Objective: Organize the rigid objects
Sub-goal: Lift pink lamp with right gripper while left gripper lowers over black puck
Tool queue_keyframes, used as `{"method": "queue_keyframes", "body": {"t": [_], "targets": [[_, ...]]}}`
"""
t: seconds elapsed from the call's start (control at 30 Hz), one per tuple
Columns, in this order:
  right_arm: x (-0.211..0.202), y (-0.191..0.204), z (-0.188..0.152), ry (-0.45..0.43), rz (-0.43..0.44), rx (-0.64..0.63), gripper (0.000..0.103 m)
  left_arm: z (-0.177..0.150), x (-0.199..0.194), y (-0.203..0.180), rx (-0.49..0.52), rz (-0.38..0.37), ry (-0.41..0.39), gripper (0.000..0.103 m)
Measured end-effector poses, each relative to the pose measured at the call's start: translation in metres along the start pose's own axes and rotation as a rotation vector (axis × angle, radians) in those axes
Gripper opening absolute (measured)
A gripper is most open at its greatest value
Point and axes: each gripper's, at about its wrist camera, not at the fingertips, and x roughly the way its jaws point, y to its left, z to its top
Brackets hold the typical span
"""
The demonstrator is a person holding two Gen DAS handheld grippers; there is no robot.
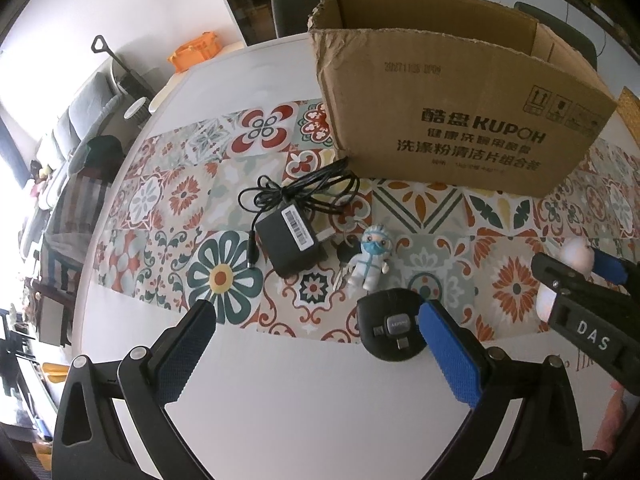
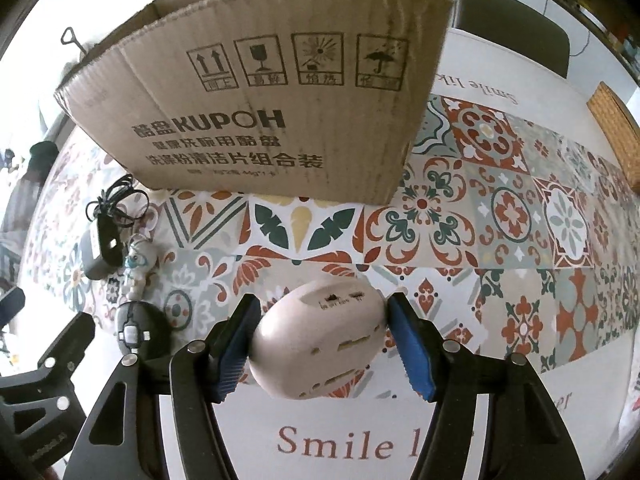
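Observation:
An open cardboard box (image 1: 460,100) stands on the patterned tablecloth; it also shows in the right wrist view (image 2: 256,112). In front of it lie a black power adapter (image 1: 290,242) with a coiled cable, a small figurine keychain (image 1: 372,260) and a black round cable reel (image 1: 390,330). My left gripper (image 1: 316,328) is open and empty above the table, its right finger beside the reel. My right gripper (image 2: 322,328) is shut on a white egg-shaped device (image 2: 320,344), held above the table in front of the box. The right gripper also shows in the left wrist view (image 1: 580,276).
A woven mat (image 2: 616,132) lies at the table's far right. Dark chairs (image 2: 516,24) stand behind the table. The adapter (image 2: 102,244), figurine (image 2: 136,268) and reel (image 2: 140,328) lie left of my right gripper. A sofa and orange bag (image 1: 196,50) sit beyond the table's left edge.

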Motion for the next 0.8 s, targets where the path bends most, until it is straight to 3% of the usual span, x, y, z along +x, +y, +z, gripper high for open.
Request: {"method": "queue_keyframes", "body": {"t": [0.13, 0.17, 0.2, 0.53, 0.8], "targets": [[-0.012, -0.002, -0.006, -0.006, 0.005, -0.007, 0.061, -0.008, 0.003, 0.003, -0.013, -0.037, 0.026, 0.103], [-0.015, -0.004, -0.007, -0.006, 0.006, -0.01, 0.047, -0.01, 0.005, 0.004, -0.018, -0.049, 0.03, 0.103], [-0.016, -0.005, -0.007, -0.005, 0.007, -0.015, 0.042, -0.012, 0.006, 0.005, -0.021, -0.055, 0.034, 0.103], [-0.007, -0.006, -0.008, 0.012, 0.036, 0.006, 0.044, -0.017, 0.011, 0.0, -0.029, -0.076, 0.063, 0.103], [0.007, -0.022, -0.015, 0.046, 0.07, 0.074, 0.058, -0.019, 0.013, -0.008, -0.017, -0.086, 0.071, 0.103]]}}
